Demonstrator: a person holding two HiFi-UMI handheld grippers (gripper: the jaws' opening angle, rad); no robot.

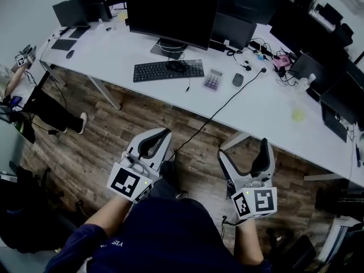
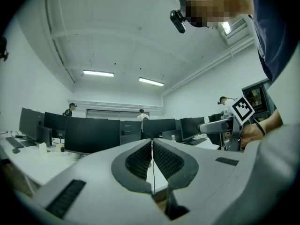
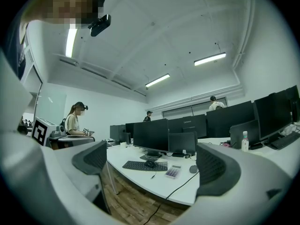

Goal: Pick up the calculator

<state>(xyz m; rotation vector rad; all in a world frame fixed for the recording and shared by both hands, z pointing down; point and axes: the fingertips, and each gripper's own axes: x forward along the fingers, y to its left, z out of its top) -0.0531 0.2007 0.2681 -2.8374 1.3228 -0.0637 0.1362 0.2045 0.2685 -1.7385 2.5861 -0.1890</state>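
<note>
A small calculator (image 1: 213, 79) with pale purple keys lies on the long white desk (image 1: 142, 53), right of the black keyboard (image 1: 168, 70). In the right gripper view the calculator (image 3: 173, 172) shows between the wide-apart jaws. My right gripper (image 1: 245, 149) is open and empty, held over the wood floor well short of the desk. My left gripper (image 1: 160, 139) hangs beside it, also over the floor, its jaws pressed together with nothing between them; the left gripper (image 2: 152, 161) faces the row of monitors.
A black monitor (image 1: 172, 17) stands behind the keyboard, a mouse (image 1: 176, 66) rests on it, a grey mouse (image 1: 238, 79) lies right of the calculator. A black cable (image 1: 219, 110) runs off the desk edge. Other people sit and stand farther off.
</note>
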